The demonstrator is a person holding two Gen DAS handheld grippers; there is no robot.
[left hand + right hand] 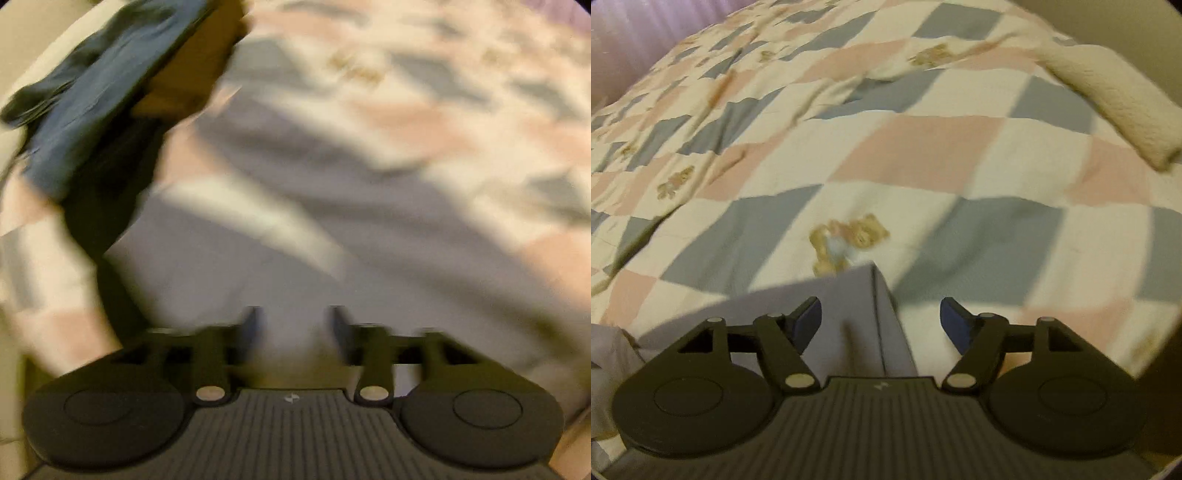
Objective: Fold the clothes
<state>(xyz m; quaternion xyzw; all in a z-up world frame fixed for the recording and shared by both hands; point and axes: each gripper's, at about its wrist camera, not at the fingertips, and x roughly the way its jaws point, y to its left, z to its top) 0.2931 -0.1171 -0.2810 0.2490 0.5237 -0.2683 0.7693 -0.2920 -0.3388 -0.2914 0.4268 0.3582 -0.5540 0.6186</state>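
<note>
A pale lavender garment (280,229) lies spread on the checked quilt and fills the middle of the blurred left wrist view. My left gripper (297,332) hovers over it, open, its fingers apart with only flat cloth showing beneath the gap. In the right wrist view a corner of the lavender garment (849,314) with a stitched edge lies under my right gripper (882,321). That gripper is open. Its left finger (809,319) is over the cloth and its right finger (955,325) is over bare quilt.
The quilt (923,155) has pink, grey and cream squares with teddy bears and covers the whole bed. A turned-back cream fleecy edge (1108,107) lies at the upper right. A blurred blue sleeve-like shape (92,103) with something dark below it crosses the upper left.
</note>
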